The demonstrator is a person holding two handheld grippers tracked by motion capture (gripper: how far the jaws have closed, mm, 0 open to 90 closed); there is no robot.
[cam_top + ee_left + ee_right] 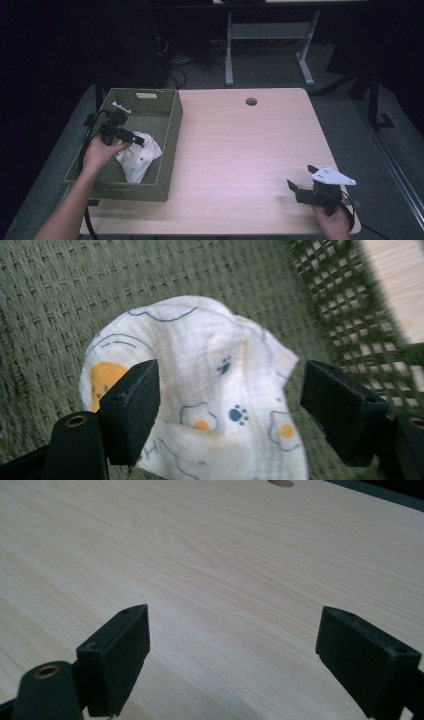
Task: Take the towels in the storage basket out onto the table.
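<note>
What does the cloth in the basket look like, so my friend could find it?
Look at the wooden table, then the green woven basket at its left edge. Inside, under the open left gripper, lies a crumpled white cloth. It is the only soft white thing there, printed with blue paw prints and orange-yolked eggs.

High view looks down over the table point(240, 145); left gripper view sits close – slightly blurry, maybe – on the same basket point(167, 145).

The basket point(167, 145) walls hem the cloth point(138, 156) on all sides; the table point(240, 150) lies bare beside it.
</note>
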